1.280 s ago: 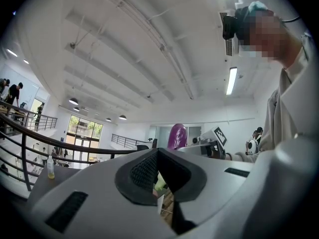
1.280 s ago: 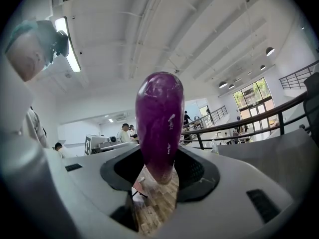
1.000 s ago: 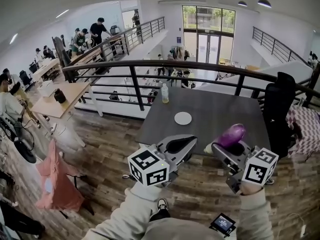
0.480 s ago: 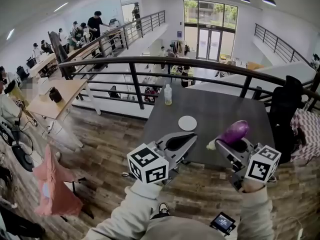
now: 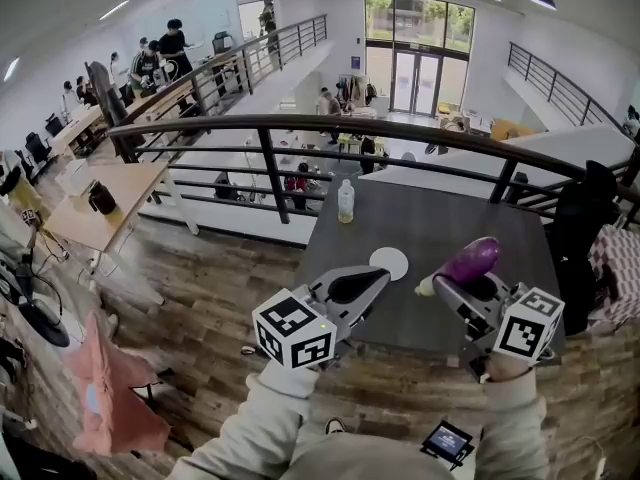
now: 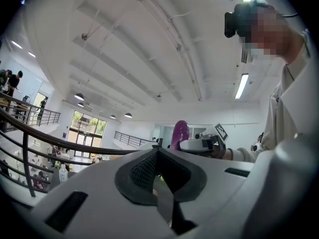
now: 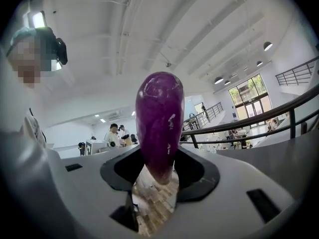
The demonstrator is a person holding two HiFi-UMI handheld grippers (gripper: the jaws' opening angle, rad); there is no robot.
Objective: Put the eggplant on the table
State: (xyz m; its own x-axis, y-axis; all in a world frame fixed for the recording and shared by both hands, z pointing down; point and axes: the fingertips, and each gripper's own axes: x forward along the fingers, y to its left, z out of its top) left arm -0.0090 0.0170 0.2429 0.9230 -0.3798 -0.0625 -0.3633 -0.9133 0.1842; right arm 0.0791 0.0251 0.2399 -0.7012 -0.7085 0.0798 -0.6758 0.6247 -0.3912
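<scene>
A purple eggplant (image 5: 472, 260) sticks out of my right gripper (image 5: 462, 280), which is shut on it, pale stem end toward the left. It hangs over the near part of the dark grey table (image 5: 450, 218). In the right gripper view the eggplant (image 7: 159, 118) stands upright between the pads of the right gripper (image 7: 158, 156). My left gripper (image 5: 372, 283) is at the table's near left edge, shut, with nothing in it. In the left gripper view the tips of the left gripper (image 6: 157, 151) meet, and the eggplant (image 6: 179, 133) shows beyond them.
A white round plate (image 5: 389, 263) lies on the table just ahead of the left gripper. A clear bottle (image 5: 346, 201) stands at the table's far left corner. A black railing (image 5: 300, 128) runs behind the table, and a black chair (image 5: 585, 218) stands at its right.
Both grippers have moved forward toward the table together. The table, plate and bottle are nearer, and the eggplant has come over the table's near part. The grip is unchanged.
</scene>
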